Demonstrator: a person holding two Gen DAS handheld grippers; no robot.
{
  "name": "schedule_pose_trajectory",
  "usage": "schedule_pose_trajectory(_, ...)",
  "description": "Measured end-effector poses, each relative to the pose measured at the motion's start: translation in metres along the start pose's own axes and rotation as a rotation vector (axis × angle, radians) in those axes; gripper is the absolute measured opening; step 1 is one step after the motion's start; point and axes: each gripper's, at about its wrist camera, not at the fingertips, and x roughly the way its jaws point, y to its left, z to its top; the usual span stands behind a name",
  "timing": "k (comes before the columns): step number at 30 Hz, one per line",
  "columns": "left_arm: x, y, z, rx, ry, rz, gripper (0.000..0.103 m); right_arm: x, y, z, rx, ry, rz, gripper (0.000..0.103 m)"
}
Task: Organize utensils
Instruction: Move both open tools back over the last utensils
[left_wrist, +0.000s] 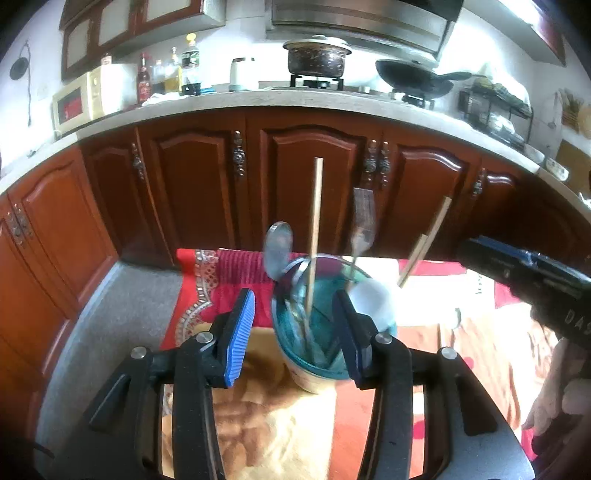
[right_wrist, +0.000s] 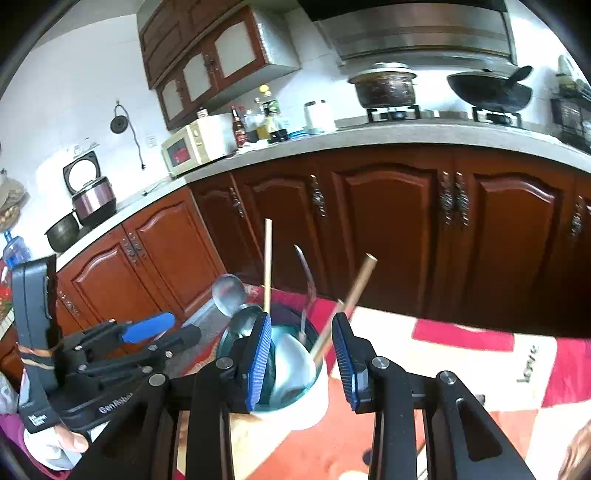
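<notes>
Both my grippers are empty and the utensils stand in the cup (left_wrist: 314, 332) — I judge the dropping-in step to be done. My left gripper (left_wrist: 293, 328) has its jaws wide apart, nothing pressed between the pads; the cup sits just ahead of it, partly behind the right-hand finger. My right gripper (right_wrist: 301, 354) stands part open, also holding nothing, with the cup (right_wrist: 295, 384) between and just beyond its fingers, not touched as far as I can tell.

In the cup, ahead of my left gripper: a spoon (left_wrist: 279, 251) leaning left, an upright chopstick (left_wrist: 316, 229), a blurred fork (left_wrist: 364, 225), and a second chopstick (left_wrist: 424, 243) slanting right.

Next, I would guess, comes pulling both grippers back clear of the cup and looking for anything not yet gathered — I see no loose utensil on the cloth (left_wrist: 461, 332).

Room: to my right gripper's right the cloth (right_wrist: 461, 354) lies open; to its left the other gripper crowds close. Ahead, the table ends just past the cup, with cabinets (left_wrist: 314, 177) beyond. The tall handles would tip easily if brushed.
</notes>
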Motion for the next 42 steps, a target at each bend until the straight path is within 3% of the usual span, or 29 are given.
schedule_pose_trajectory(14, -0.018, -0.055, -0.022, 0.052, 0.036, -0.093, 0.044, -0.055, -0.044, -0.047, 0.094, 0.01, -0.099, 0.034)
schedule_pose_trajectory(20, -0.01, -0.08, -0.038, 0.069, 0.095, -0.155, 0.044, -0.063, -0.088, -0.083, 0.166, 0.074, -0.16, 0.035)
schedule_pose_trajectory(26, 0.011, -0.108, -0.057, 0.084, 0.179, -0.209, 0.044, -0.041, -0.136, -0.116, 0.28, 0.143, -0.185, 0.035)
schedule_pose_trajectory(34, 0.043, -0.133, -0.072, 0.104, 0.266, -0.259, 0.044, 0.008, -0.196, -0.12, 0.418, 0.161, -0.139, 0.035)
schedule_pose_trajectory(42, 0.096, -0.154, -0.071, 0.057, 0.375, -0.286, 0.044, 0.058, -0.23, -0.113, 0.411, 0.189, -0.098, 0.035)
